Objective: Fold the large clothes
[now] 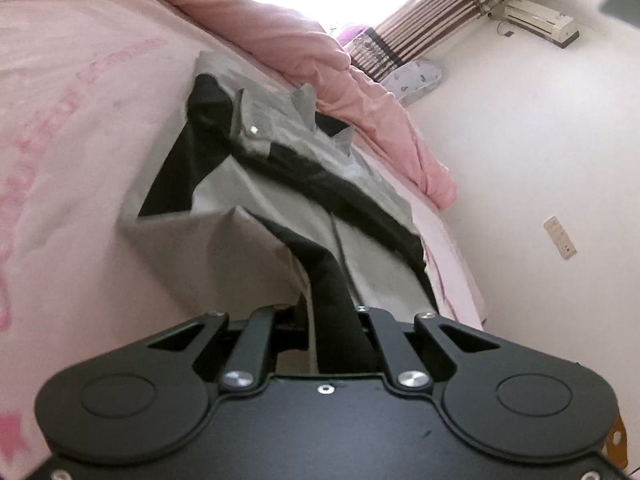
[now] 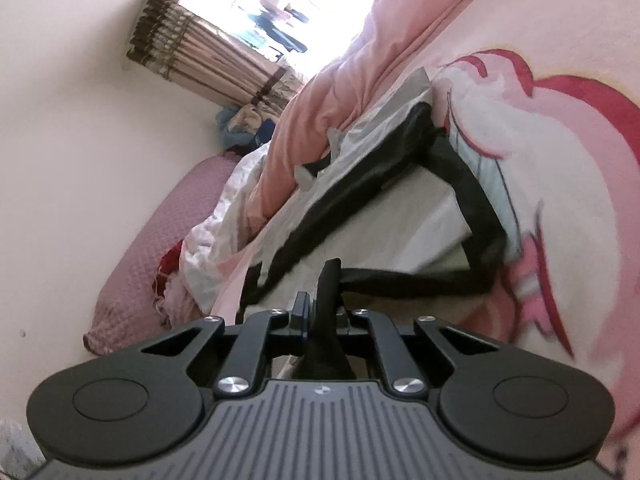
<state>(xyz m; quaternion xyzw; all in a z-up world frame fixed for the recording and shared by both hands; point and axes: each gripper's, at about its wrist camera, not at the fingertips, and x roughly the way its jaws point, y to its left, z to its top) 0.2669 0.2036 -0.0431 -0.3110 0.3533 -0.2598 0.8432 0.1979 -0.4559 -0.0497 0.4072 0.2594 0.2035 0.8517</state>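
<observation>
Both views tilted hard; I'm reading them sideways. The grey garment [image 1: 224, 236] with black trim lies spread on the pink bed sheet [image 1: 72, 120], its far edge just beside a bunched pink duvet [image 1: 280, 28].

My left hand-held gripper [image 1: 332, 312] is closed tight on a black strip of the garment; the cloth runs taut from between the fingers up toward the rest of it. My right hand-held gripper [image 2: 326, 312] is likewise clamped on a black edge of the same garment [image 2: 400, 208], a fold of it standing up between the pads.

From the right wrist, a mauve quilted pillow [image 2: 160, 248] and crumpled white cloth [image 2: 224, 236] sit beside the bed. What looks like a metal snap [image 1: 253, 129] shows on the grey fabric, too blurred to be sure.

Striped curtains [image 1: 436, 20] flank a bright window.
</observation>
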